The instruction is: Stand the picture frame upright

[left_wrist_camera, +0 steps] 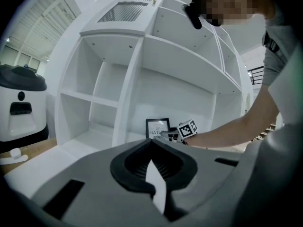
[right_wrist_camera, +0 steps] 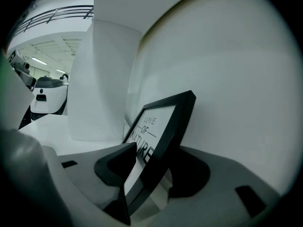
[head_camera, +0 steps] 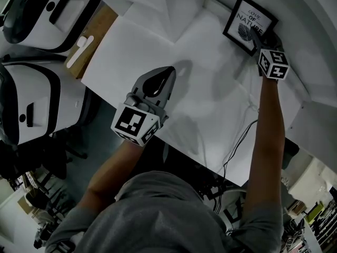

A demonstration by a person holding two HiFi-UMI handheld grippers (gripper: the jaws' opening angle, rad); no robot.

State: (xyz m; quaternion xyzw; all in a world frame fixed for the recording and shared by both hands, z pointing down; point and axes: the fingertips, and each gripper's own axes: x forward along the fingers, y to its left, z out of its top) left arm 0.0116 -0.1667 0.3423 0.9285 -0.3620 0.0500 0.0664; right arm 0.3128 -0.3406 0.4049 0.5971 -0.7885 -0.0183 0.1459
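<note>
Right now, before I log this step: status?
Left gripper shut, empty. Right gripper open, jaws around frame. Frame standing on shelf, tilted back. Nothing in the way.

Picture frame point(right_wrist_camera: 165, 122) lower part hidden behind fingers point(right_wrist_camera: 113, 167) of right gripper point(right_wrist_camera: 158, 164), white machine point(head_camera: 31, 104) cut by head view's left edge

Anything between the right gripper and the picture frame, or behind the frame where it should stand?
Nothing visible does. The picture frame sits between the open jaws of the right gripper, tilted back toward the white back wall, with no other object showing between them.
</note>
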